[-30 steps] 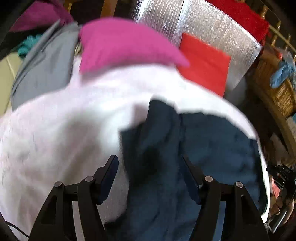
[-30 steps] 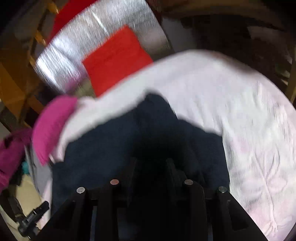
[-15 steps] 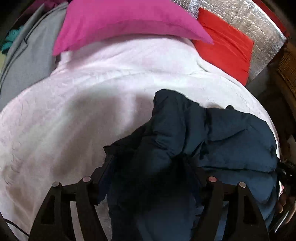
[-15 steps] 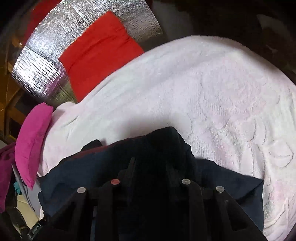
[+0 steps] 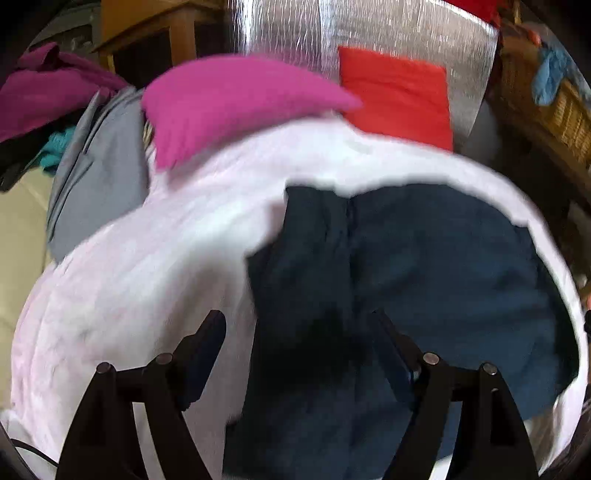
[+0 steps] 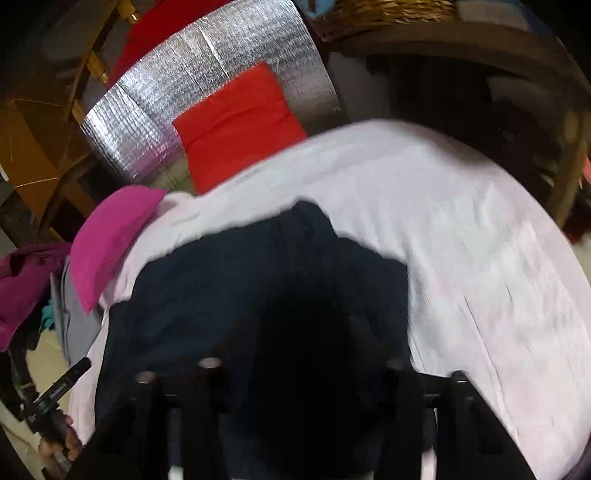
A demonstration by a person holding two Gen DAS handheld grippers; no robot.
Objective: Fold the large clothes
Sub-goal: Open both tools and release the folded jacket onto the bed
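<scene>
A dark navy garment (image 5: 424, 266) lies on the pale pink bedspread (image 5: 140, 266), bunched toward the bed's near side. My left gripper (image 5: 299, 332) is open, its fingers (image 5: 207, 339) wide apart above the garment's left edge. In the right wrist view the same garment (image 6: 258, 277) fills the lower middle. My right gripper (image 6: 295, 332) now stands with its fingers apart over the dark cloth, which blurs into the black fingers. Both views are motion-blurred.
A magenta pillow (image 5: 229, 103) and a red cushion (image 5: 399, 96) lie at the bed's head against a silver foil panel (image 5: 388, 29). A grey garment (image 5: 96, 177) and purple clothes (image 5: 44, 88) sit at the left. A wicker basket (image 5: 546, 99) stands at the right.
Both grippers pulled back up from the bed. The left one opened wide again off the garment. The right gripper's fingers spread apart, letting go of the navy cloth.
</scene>
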